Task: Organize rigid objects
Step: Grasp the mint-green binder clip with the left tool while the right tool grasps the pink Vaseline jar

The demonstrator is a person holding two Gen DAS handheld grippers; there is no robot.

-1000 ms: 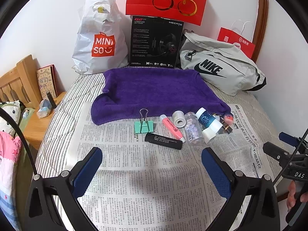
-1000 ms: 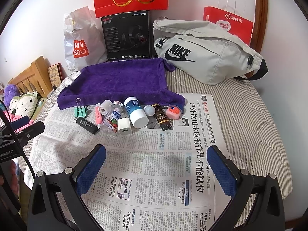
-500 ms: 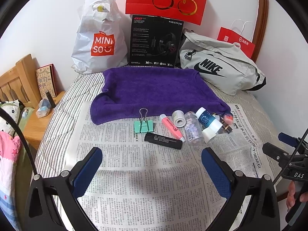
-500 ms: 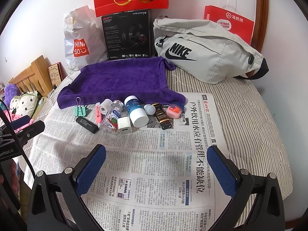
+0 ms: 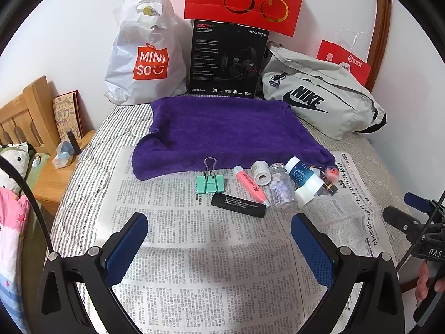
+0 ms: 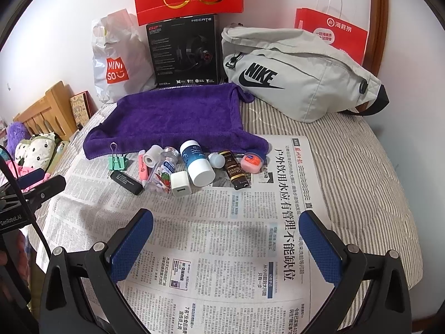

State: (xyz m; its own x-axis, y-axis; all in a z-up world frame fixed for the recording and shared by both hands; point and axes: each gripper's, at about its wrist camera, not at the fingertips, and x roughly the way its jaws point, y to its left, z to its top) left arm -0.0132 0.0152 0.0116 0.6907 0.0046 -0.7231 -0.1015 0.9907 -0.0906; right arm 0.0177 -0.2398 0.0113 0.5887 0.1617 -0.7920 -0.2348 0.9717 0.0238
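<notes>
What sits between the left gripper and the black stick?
Nothing visible. Only bare newspaper lies between the open left gripper and the black stick; the green clip and pink highlighter lie beyond it.

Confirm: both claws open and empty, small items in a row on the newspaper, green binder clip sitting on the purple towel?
Not quite. In the left wrist view the green binder clip lies on the newspaper, just in front of the purple towel, not on it. Left claw and right claw are open and empty.

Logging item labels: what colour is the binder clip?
Mint green binder clip, silver wire handles; clearest in left wrist view.
</notes>
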